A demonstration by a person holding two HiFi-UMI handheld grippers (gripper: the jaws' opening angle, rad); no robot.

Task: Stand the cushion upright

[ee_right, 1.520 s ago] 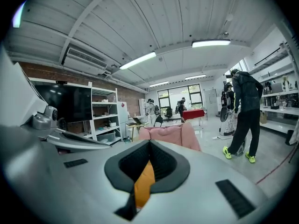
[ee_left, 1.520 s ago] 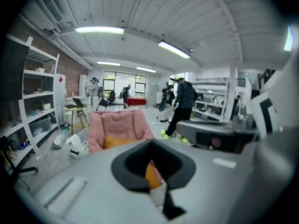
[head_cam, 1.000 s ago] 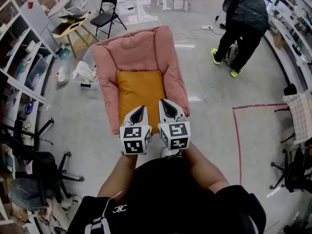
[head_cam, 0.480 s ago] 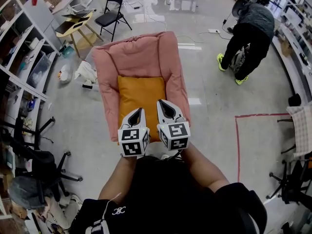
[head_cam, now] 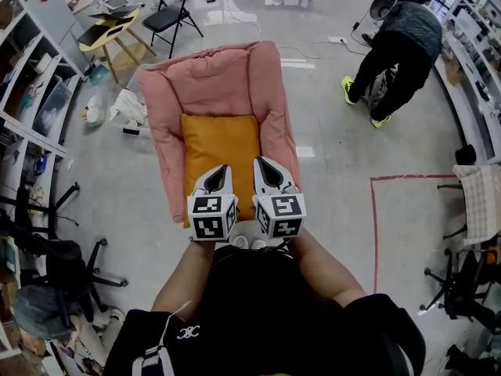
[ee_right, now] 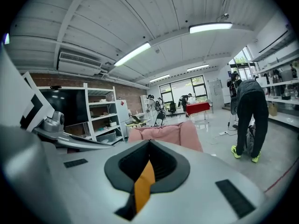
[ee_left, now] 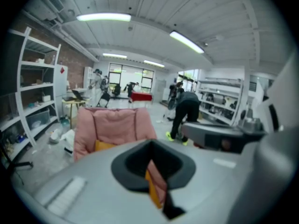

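Note:
An orange cushion (head_cam: 221, 149) lies flat on the seat of a pink padded floor chair (head_cam: 219, 77). My left gripper (head_cam: 220, 168) and right gripper (head_cam: 262, 163) hover side by side over the cushion's near part, pointing toward the chair back. Both have their jaws together and hold nothing. In the left gripper view the pink chair (ee_left: 114, 123) stands ahead, with a corner of the cushion (ee_left: 103, 145) showing. The right gripper view shows the chair's top (ee_right: 173, 133) and orange through the slit between the jaws.
A person (head_cam: 395, 49) bends over at the back right. A black folding chair (head_cam: 172, 14) and a small yellow table (head_cam: 109, 41) stand behind the pink chair. Shelves (head_cam: 31, 92) line the left, with an office chair (head_cam: 63, 257) near them. Red tape (head_cam: 374, 225) marks the floor.
Both grippers have edged forward together over the cushion's near part. The cushion still lies flat. The person at the back right has shifted a little.

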